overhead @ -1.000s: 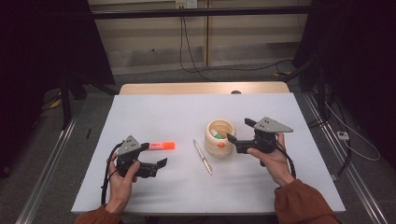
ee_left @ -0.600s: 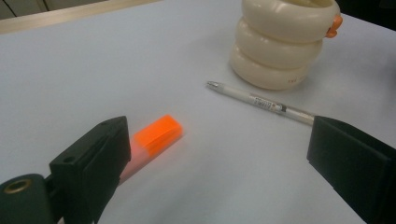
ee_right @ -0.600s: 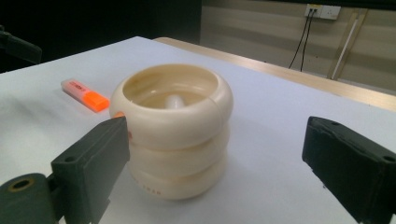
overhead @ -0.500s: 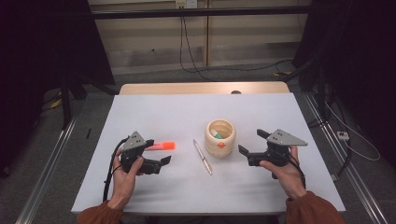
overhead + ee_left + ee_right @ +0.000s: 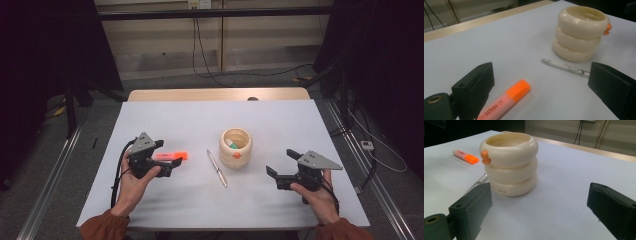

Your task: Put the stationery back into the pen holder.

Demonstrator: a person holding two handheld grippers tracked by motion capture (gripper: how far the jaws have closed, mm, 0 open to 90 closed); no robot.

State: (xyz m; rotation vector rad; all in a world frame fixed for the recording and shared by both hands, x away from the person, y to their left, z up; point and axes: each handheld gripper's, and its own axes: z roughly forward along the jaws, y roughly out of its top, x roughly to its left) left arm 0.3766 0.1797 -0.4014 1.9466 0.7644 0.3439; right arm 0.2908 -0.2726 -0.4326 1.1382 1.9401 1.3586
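Rust-orange sleeves [image 5: 102, 226], black jaws

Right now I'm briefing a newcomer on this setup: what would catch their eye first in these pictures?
Likely the cream ringed cup near the middle of the white table, with a pen lying just left of it. Next, the orange highlighter lying between the open jaws of the left gripper. The right gripper waits open to the cup's right, holding nothing.
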